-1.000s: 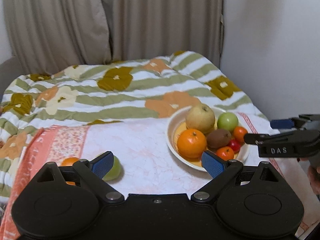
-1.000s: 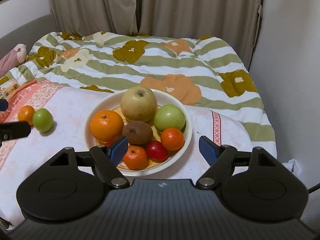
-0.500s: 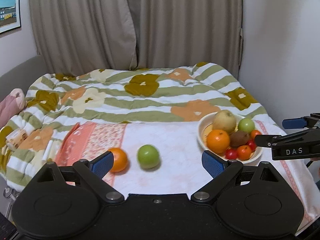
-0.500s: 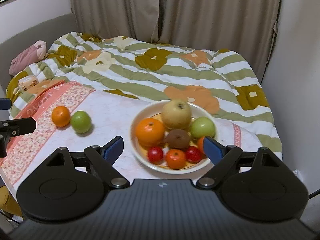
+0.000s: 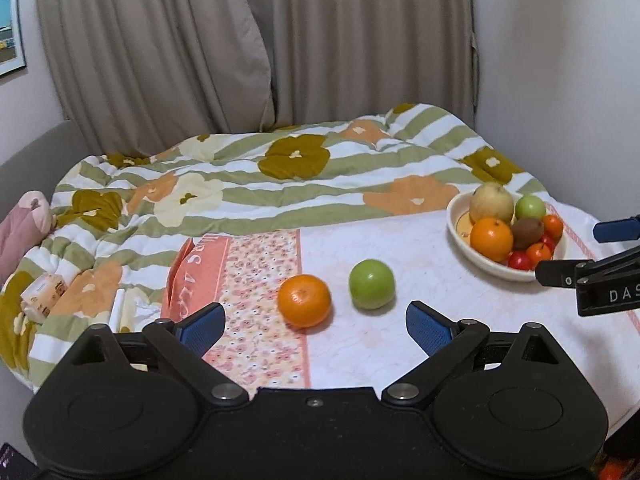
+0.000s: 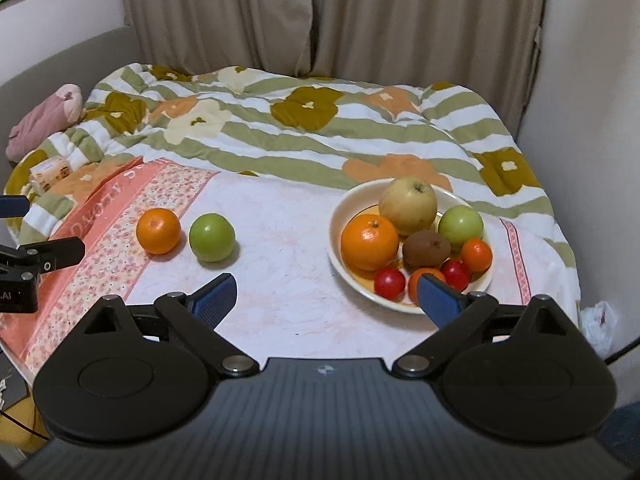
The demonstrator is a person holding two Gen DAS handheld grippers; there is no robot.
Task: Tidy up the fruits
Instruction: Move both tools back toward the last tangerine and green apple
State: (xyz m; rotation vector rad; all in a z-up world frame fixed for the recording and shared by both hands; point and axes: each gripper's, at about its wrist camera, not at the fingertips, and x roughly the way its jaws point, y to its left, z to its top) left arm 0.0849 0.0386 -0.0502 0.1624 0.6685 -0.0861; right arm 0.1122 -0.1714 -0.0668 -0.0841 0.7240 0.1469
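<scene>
Left wrist view: fingers (image 5: 428,327) of left gripper (image 5: 314,327) spread, empty; best centred on orange (image 5: 304,300) at frame middle, lowered, closed gently, avoiding green apple (image 5: 371,283) beside.

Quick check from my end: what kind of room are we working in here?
Most likely a bedroom. The fruit bowl sits on a cloth laid over a bed with a floral striped quilt, beige curtains hang behind it, and a framed picture is on the wall.

bowl (image 6: 412,307) of fruit, orange (image 6: 158,231), green apple (image 6: 211,237)
</scene>
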